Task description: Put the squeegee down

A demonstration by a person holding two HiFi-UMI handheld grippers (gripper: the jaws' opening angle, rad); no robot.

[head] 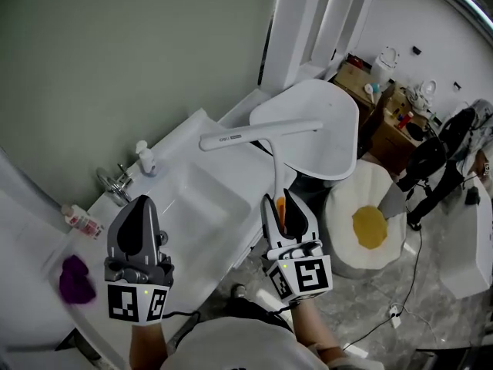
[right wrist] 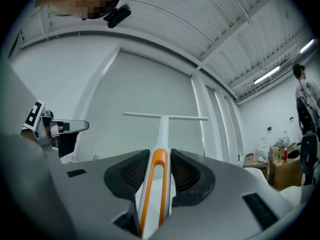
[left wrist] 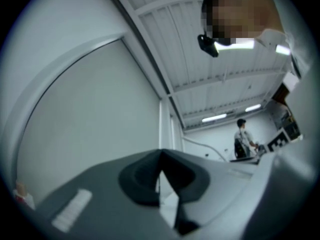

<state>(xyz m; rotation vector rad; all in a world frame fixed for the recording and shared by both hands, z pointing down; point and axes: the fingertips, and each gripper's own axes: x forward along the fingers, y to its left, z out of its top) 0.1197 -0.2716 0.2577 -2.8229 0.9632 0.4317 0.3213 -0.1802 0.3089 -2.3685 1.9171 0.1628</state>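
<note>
Squeegee (head: 260, 133), one, handle pinched in right claw (head: 286, 205); left claw (head: 141, 210) pressed together, empty.

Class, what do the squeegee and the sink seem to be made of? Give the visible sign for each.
The squeegee: likely moulded plastic, smooth matte white with an orange grip inlay, clamped in the right gripper. The sink: probably glazed ceramic or acrylic, judging by its smooth white, rounded basin.

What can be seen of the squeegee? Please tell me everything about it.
The squeegee is white, T-shaped, plastic by its look: a long straight blade bar and a thin handle with an orange grip. The right gripper is shut on that orange part and holds it in the air, blade end out ahead of the jaws. Nothing else touches it.
</note>
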